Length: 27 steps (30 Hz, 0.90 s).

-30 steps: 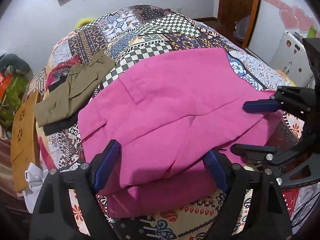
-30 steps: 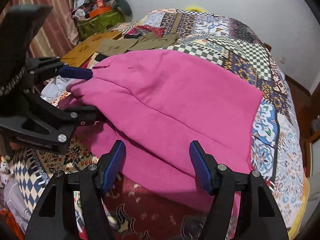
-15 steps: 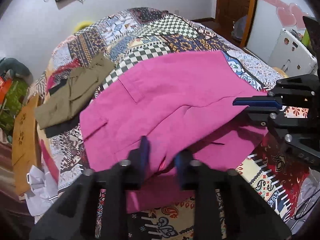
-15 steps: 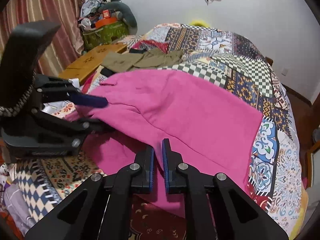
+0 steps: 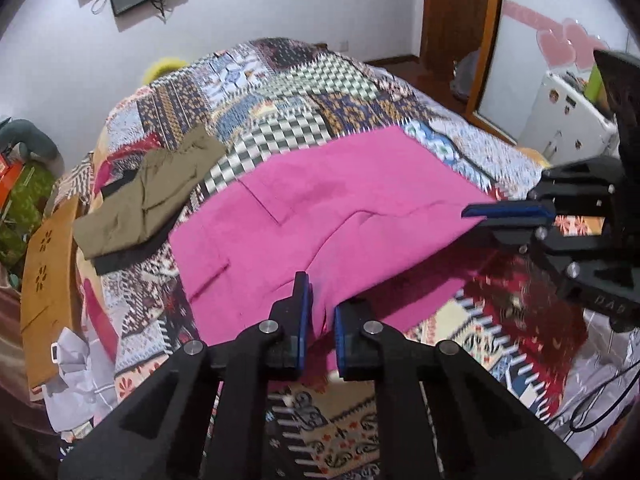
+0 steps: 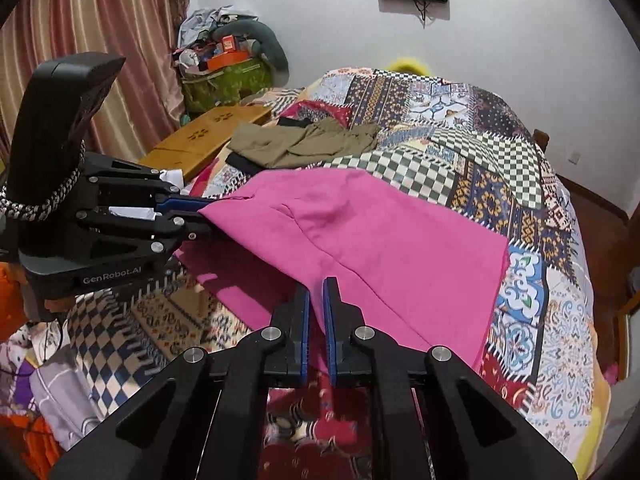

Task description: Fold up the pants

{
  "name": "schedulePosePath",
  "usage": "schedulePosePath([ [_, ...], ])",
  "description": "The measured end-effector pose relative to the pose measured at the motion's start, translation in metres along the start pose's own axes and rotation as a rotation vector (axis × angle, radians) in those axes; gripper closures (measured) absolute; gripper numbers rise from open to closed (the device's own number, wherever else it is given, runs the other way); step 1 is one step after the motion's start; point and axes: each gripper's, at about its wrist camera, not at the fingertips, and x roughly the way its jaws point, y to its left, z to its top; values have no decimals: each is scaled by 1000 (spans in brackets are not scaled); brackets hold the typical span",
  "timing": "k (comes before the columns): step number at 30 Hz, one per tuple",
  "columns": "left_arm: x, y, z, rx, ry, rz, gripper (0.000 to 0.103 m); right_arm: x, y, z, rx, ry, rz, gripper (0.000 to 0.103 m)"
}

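Gripping near edge of pink pants [image 5: 328,208] with left gripper [image 5: 319,316] and right gripper [image 6: 316,312], jaws clamped; risking thin fabric slipping free, collapsing fold.

Bed [image 5: 360,108] under a patchwork quilt
Pink pants [image 5: 340,208] lie across it; folded olive pants [image 5: 148,196] sit beside them.
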Motion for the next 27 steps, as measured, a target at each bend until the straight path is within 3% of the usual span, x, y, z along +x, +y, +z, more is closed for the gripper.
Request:
schedulePosePath([
  [5,9,3,-14,-42,39,-44,91,7,-3,-12,52,58,42,95],
  [8,5,6,-19,-72,46,-61,84,9,-6,-17,76,89,57,95],
  [14,-18,8,-22,-88,8,-80,60,-3,-9,-15,118,75,60,91],
  [18,-33,16,-13,-131,-46,-72,40,-15,-5,-8,111,19,50,71],
  [21,-33,24,-4,-174,-63,-69,34,-17,-3,-2,119,-2,43,68],
  [27,-9,35,14,-248,-26,-89,32,5,-11,5,202,41,62,65],
])
